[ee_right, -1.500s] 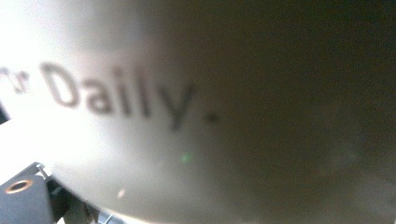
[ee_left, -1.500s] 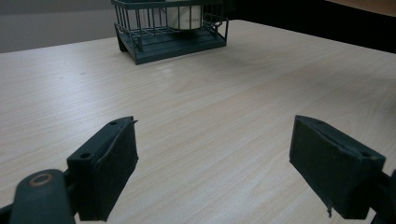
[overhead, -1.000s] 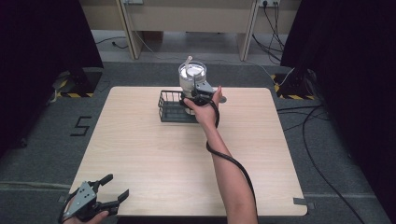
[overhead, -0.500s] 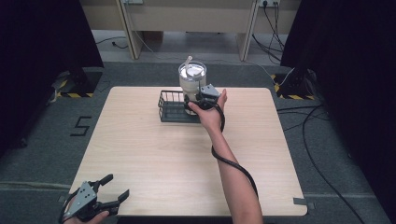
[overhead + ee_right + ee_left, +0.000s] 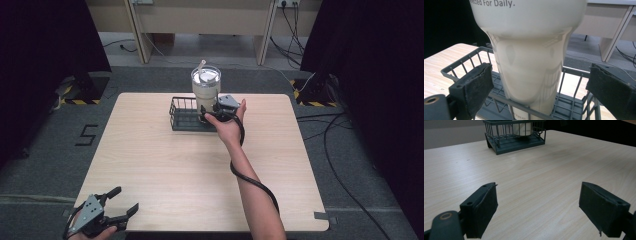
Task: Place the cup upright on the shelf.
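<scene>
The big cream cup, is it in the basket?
In: the cream plastic tumbler stands upright inside the dark wire basket.

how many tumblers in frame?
1. The tumbler stands in the wire basket at the table's far edge, between the open right tool.

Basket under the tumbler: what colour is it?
Dark grey-green wire; the basket shows best in the left gripper view, with the cream tumbler standing in it.
</scene>
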